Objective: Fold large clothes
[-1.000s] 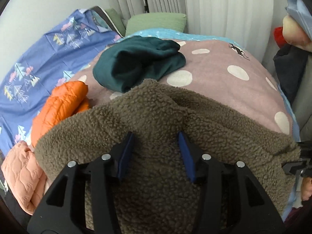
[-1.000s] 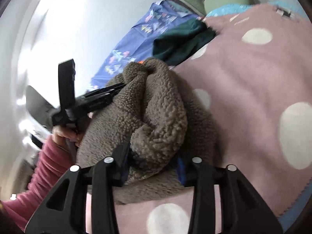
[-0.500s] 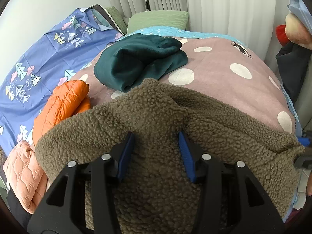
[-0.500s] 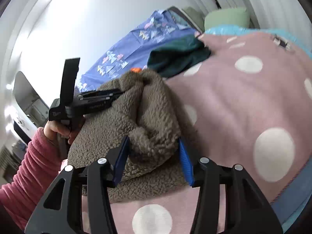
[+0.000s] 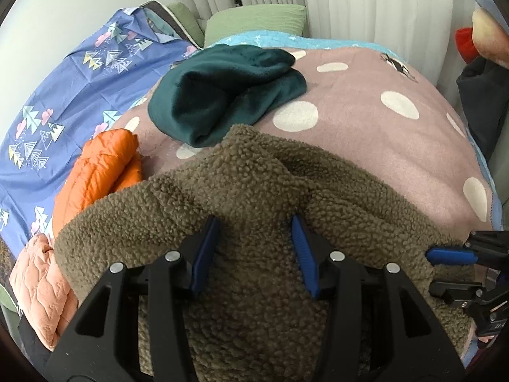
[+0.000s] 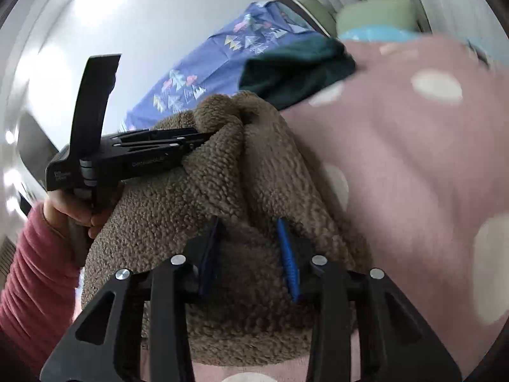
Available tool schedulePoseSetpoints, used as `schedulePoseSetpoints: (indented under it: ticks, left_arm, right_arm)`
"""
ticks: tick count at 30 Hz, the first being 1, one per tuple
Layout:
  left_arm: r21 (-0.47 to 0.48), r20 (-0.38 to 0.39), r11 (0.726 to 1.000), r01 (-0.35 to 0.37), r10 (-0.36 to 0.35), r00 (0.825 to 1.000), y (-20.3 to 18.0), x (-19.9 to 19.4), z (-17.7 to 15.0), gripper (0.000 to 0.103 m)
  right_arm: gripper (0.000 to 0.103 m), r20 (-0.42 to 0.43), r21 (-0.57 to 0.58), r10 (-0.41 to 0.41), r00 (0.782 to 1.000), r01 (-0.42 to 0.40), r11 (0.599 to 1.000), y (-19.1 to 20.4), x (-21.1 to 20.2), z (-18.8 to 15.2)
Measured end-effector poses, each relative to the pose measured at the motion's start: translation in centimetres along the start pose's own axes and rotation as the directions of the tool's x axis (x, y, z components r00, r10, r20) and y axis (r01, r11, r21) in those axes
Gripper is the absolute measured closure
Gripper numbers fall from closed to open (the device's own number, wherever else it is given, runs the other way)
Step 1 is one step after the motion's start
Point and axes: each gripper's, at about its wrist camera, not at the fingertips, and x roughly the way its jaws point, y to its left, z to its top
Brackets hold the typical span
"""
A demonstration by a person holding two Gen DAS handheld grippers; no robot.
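Observation:
A brown fleece garment [image 5: 254,197] lies bunched at the near edge of the bed. My left gripper [image 5: 254,232] has its jaws apart with fleece bulging between the blue pads; whether they pinch it I cannot tell. The right wrist view shows the same fleece [image 6: 229,191], and the left gripper [image 6: 203,137] looks closed on its upper edge there. My right gripper [image 6: 249,238] has its jaws apart over a fleece fold. It also shows at the right edge of the left wrist view [image 5: 445,267], jaws apart.
A pink blanket with white dots [image 5: 366,133] covers the bed. A dark teal garment [image 5: 222,95] lies behind the fleece. An orange puffer jacket [image 5: 98,165] and a peach quilted piece [image 5: 38,280] lie at left. A blue patterned sheet [image 5: 63,89], green pillows [image 5: 254,22], curtains behind.
The right gripper has let its thick fleece fold go slack and shifted; the fold now lies lower and flatter. The left gripper has held about the same pose.

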Motion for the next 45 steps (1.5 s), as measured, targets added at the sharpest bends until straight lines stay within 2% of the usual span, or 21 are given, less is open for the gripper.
schedulePoseSetpoints:
  ticks: [4,10,13,14,15,17,20,22,23,25,26,28,30,33,37,39,41,43,45]
  left_arm:
    - [0.03,0.009,0.999,-0.026,0.026,1.0,-0.8,0.0,0.1,0.055]
    - [-0.005,0.033,1.0,-0.016,0.017,0.999,0.1,-0.9,-0.3,0.053]
    - [-0.039,0.072,0.999,-0.005,0.008,0.997,0.8,-2.8,-0.3,0.053]
    - [-0.051,0.085,0.999,0.0,0.004,0.996,1.1,-3.4,-0.3,0.055]
    - [-0.065,0.106,0.998,0.0,0.007,0.994,1.6,-4.2,-0.3,0.066]
    - [-0.092,0.155,0.996,-0.019,0.033,0.987,3.0,-5.9,-0.4,0.078]
    - [-0.176,0.208,0.984,-0.04,0.077,0.975,6.3,-7.5,-1.0,0.08]
    - [-0.25,0.185,0.967,-0.046,0.095,0.978,8.9,-7.0,-1.8,0.08]
    - [-0.272,0.146,0.961,-0.052,0.095,0.985,9.9,-5.8,-2.5,0.08]
    - [-0.235,0.002,0.97,-0.068,0.07,0.998,10.7,-0.7,-4.5,0.078]
    - [-0.237,-0.039,0.968,-0.079,0.071,0.997,10.7,1.6,-5.6,0.078]
    - [-0.332,-0.013,0.942,-0.043,0.041,0.999,11.5,2.7,-6.2,0.08]
    - [-0.319,-0.029,0.946,-0.057,0.05,0.998,11.4,2.8,-5.9,0.081]
    - [-0.289,-0.041,0.954,-0.08,0.072,0.997,10.8,2.4,-5.6,0.081]
    - [-0.292,0.01,0.951,-0.101,0.108,0.994,10.5,0.2,-4.9,0.081]
    - [-0.326,0.036,0.943,-0.068,0.084,0.996,10.7,-1.1,-4.5,0.081]
    - [-0.33,0.085,0.944,-0.002,0.032,0.996,10.5,-2.8,-3.2,0.081]
    - [-0.253,0.131,0.966,0.053,-0.02,0.991,9.1,-3.9,-1.2,0.08]
    - [-0.14,0.147,0.987,0.074,-0.053,0.988,6.7,-4.0,0.7,0.073]
  right_arm:
    - [0.066,-0.01,-0.042,-0.048,0.999,0.047,0.998,0.7,-0.2,0.1]
    - [0.061,-0.001,-0.097,-0.12,0.993,0.12,0.988,2.6,-0.2,0.1]
    - [0.06,-0.007,-0.091,-0.113,0.994,0.112,0.99,2.2,-0.1,0.1]
    - [0.06,-0.008,-0.091,-0.114,0.993,0.113,0.989,2.1,-0.1,0.1]
    - [0.059,-0.007,-0.093,-0.117,0.993,0.116,0.989,2.1,0.0,0.1]
    - [0.058,-0.002,-0.098,-0.122,0.992,0.122,0.988,2.2,0.1,0.1]
    - [0.056,0.001,-0.1,-0.126,0.992,0.126,0.987,2.2,0.3,0.2]
    - [0.056,0.0,-0.099,-0.123,0.992,0.122,0.988,2.1,0.4,0.3]
    - [0.055,-0.001,-0.099,-0.12,0.993,0.119,0.988,2.0,0.4,0.3]
    - [0.052,-0.006,-0.099,-0.098,0.995,0.097,0.99,2.1,0.8,0.5]
    - [0.052,-0.008,-0.101,-0.097,0.995,0.096,0.99,2.3,1.0,0.6]
    - [0.051,0.015,-0.122,-0.147,0.989,0.147,0.982,2.9,1.1,0.6]
    - [0.051,0.023,-0.133,-0.158,0.987,0.16,0.978,3.1,1.1,0.5]
    - [0.05,0.006,-0.112,-0.138,0.99,0.138,0.984,2.6,1.1,0.7]
    - [0.05,0.01,-0.113,-0.147,0.989,0.147,0.983,2.6,0.8,0.6]
    - [0.05,0.011,-0.115,-0.15,0.989,0.151,0.982,2.7,0.8,0.6]
    - [0.05,0.005,-0.109,-0.144,0.99,0.144,0.984,2.6,0.8,0.6]
    - [0.05,0.001,-0.106,-0.143,0.99,0.142,0.984,2.6,0.8,0.7]
    - [0.05,0.003,-0.112,-0.148,0.989,0.147,0.983,2.8,0.9,0.7]
